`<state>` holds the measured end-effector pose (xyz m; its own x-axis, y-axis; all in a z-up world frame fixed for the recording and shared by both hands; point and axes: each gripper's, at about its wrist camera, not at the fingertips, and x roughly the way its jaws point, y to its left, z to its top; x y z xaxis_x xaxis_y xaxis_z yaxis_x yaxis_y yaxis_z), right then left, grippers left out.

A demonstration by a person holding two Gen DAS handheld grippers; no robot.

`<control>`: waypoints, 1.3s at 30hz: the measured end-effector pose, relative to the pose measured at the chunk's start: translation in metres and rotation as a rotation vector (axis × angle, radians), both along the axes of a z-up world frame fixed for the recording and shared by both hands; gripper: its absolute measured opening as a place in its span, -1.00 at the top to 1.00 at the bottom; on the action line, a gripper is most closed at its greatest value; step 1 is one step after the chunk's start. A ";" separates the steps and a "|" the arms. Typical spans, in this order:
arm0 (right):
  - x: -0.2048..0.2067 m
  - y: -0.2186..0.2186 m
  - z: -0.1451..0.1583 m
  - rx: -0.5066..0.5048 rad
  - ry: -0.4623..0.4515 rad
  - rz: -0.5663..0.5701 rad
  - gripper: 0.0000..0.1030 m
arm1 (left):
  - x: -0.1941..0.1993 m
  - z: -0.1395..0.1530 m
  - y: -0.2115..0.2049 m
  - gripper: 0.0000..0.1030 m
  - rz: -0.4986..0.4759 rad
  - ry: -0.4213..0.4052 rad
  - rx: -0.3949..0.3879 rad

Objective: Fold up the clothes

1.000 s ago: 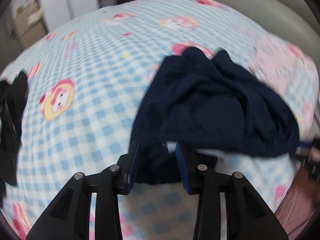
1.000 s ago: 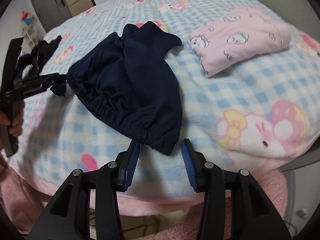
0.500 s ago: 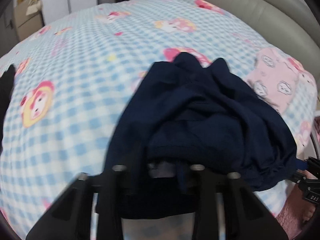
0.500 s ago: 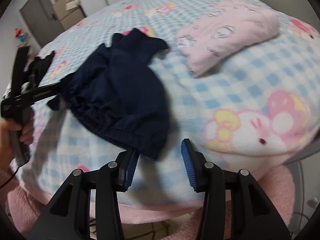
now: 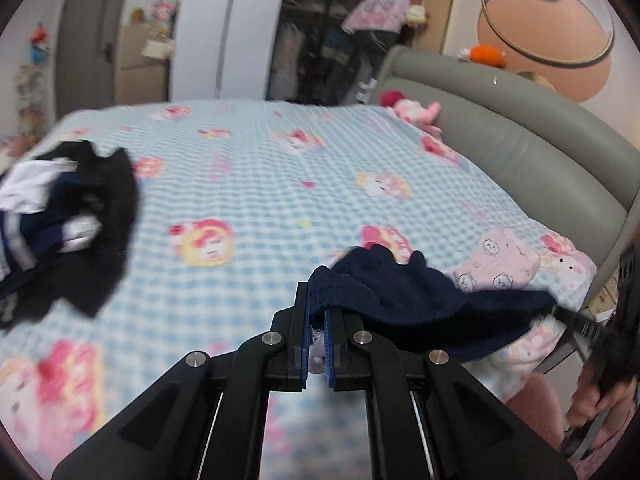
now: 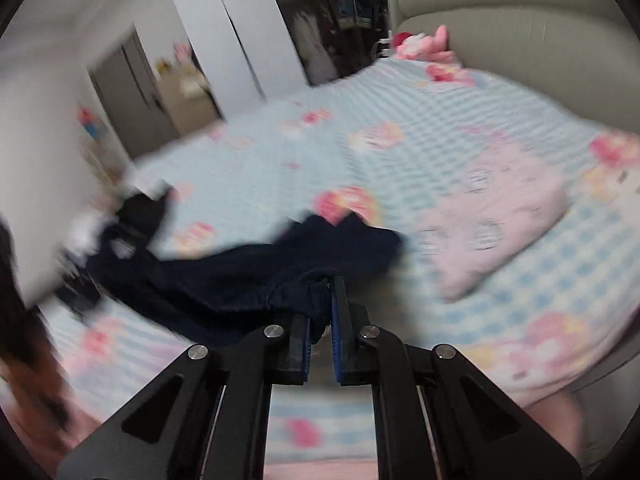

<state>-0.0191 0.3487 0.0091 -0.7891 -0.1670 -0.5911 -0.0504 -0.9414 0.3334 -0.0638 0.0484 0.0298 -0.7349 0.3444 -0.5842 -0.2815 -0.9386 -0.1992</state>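
Bed (image 5: 280, 184) fills both views, covered in a blue-and-white check blanket (image 5: 256, 208) printed with pink cartoon faces. Grey padded headboard (image 5: 520, 132) runs from 1 to 3 o'clock in the left wrist view and sits at 1 o'clock in the right wrist view.

Pile (image 5: 68, 224) of dark and white clothes lies on the blanket at 9 o'clock in the left view; it shows blurred at 9 o'clock in the right view, behind the held garment.

Shorts (image 5: 420, 300), navy, hang stretched between the two grippers, just right of centre in the left view and just left of centre in the right view (image 6: 248, 276). The waistband edge is bunched at each grip; the far end droops toward the blanket, contact hard to judge through the blur.

Pink garment (image 6: 492, 232), folded, with small face prints, rests on the blanket at 3 o'clock in both views, just beyond the shorts.

Left gripper (image 5: 317, 336) is clamped on one end of the shorts, navy cloth pinched between the blue pads, jaws nearly together. Right gripper (image 6: 320, 336) is clamped on the other end in the same way, cloth bulging above the pads. In the left view the right gripper appears at 4 o'clock, blurred, with the shorts pulled taut toward it.

Plush (image 5: 412, 110), pink, sits at the headboard's near end, 1 o'clock.
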 end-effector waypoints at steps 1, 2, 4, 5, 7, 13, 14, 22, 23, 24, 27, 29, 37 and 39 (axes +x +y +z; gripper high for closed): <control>-0.003 -0.005 -0.001 0.012 -0.006 0.016 0.87 | 0.006 -0.001 -0.010 0.88 0.006 -0.022 0.021; -0.009 -0.013 -0.006 0.053 -0.025 0.023 0.87 | 0.006 -0.006 -0.018 0.88 0.004 -0.052 0.045; -0.027 -0.027 -0.027 0.115 -0.104 0.049 0.87 | -0.005 -0.025 -0.024 0.88 -0.031 -0.112 0.048; -0.038 -0.034 -0.041 0.137 -0.156 0.067 0.87 | -0.020 -0.039 -0.023 0.88 -0.027 -0.150 -0.012; -0.071 -0.048 -0.066 0.165 -0.247 0.114 0.90 | -0.051 -0.059 -0.023 0.88 -0.014 -0.212 -0.107; -0.121 -0.070 0.065 0.197 0.049 0.107 0.89 | -0.120 0.066 -0.062 0.88 0.060 0.013 0.003; -0.119 -0.071 0.091 0.204 0.115 0.094 0.89 | -0.121 0.095 -0.067 0.88 0.058 0.077 0.019; -0.052 -0.094 0.143 0.231 0.359 0.029 0.89 | -0.066 0.144 -0.082 0.88 0.001 0.177 0.041; -0.042 -0.099 0.124 0.230 0.328 0.028 0.89 | -0.057 0.124 -0.084 0.88 0.006 0.146 0.028; -0.032 -0.101 0.096 0.210 0.271 0.035 0.89 | -0.048 0.103 -0.087 0.88 0.016 0.110 0.018; -0.015 -0.109 -0.001 0.174 0.060 0.056 0.89 | -0.027 0.007 -0.096 0.88 0.056 -0.105 0.031; -0.013 -0.113 -0.068 0.169 -0.107 0.075 0.89 | -0.028 -0.073 -0.101 0.88 0.107 -0.294 0.000; -0.009 -0.110 -0.139 0.177 -0.269 0.104 0.87 | -0.006 -0.147 -0.096 0.88 0.138 -0.328 -0.107; -0.009 -0.109 -0.134 0.173 -0.255 0.093 0.87 | -0.003 -0.139 -0.097 0.88 0.135 -0.305 -0.089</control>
